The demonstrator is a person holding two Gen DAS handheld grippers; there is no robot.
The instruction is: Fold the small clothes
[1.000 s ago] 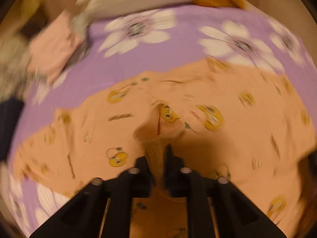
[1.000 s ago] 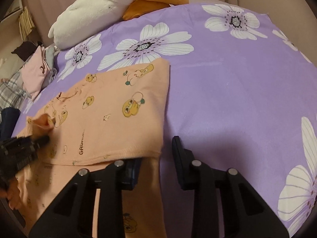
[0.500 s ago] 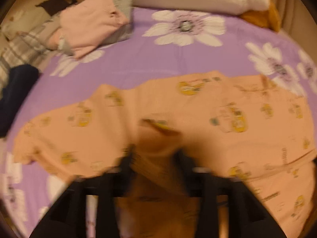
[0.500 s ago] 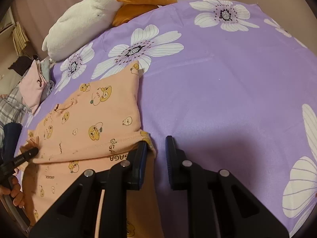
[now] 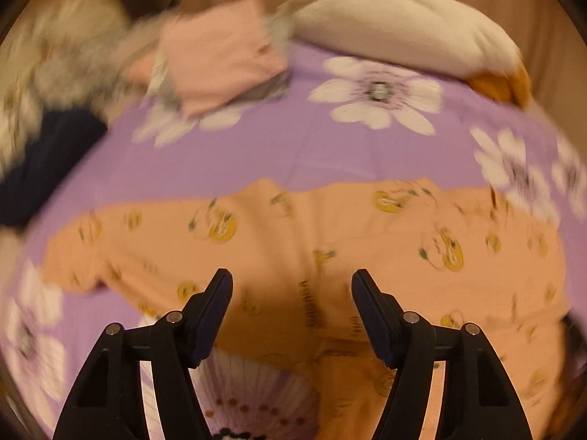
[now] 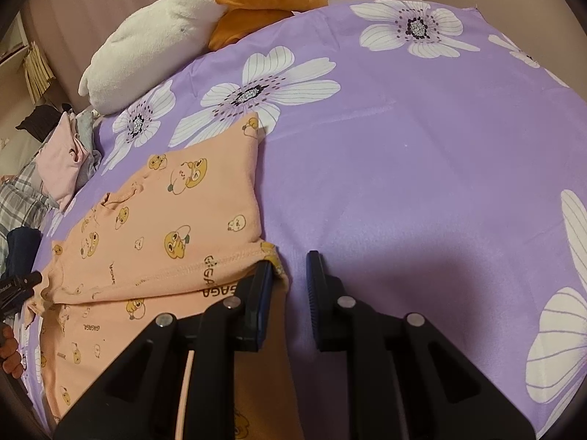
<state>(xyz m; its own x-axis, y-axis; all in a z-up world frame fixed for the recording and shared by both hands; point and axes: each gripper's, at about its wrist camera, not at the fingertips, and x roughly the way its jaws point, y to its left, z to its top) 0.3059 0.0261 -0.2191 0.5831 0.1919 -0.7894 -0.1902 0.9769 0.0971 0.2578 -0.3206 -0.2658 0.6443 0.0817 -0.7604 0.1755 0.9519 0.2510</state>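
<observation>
Peach garment (image 6: 172, 220) folded on bedspread (image 6: 403, 146), left gripper (image 5: 291, 286) opening, empty, right gripper (image 6: 290, 267) narrowly apart beside hem, unclamped.

Purple floral bedspread (image 6: 422, 154), beige curtains (image 6: 110, 3)

Soft printed cloth garment (image 6: 154, 227), matt cloth sheet (image 6: 403, 154)

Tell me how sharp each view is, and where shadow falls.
Left wrist view: motion-blurred throughout, the orange garment and pink folded clothes smeared, light warm and dim, shadow under the left gripper. Right wrist view: sharp, the garment's print readable; a broad shadow darkens the purple sheet beside the right gripper. Both bow outward at the rim from the fisheye.
</observation>
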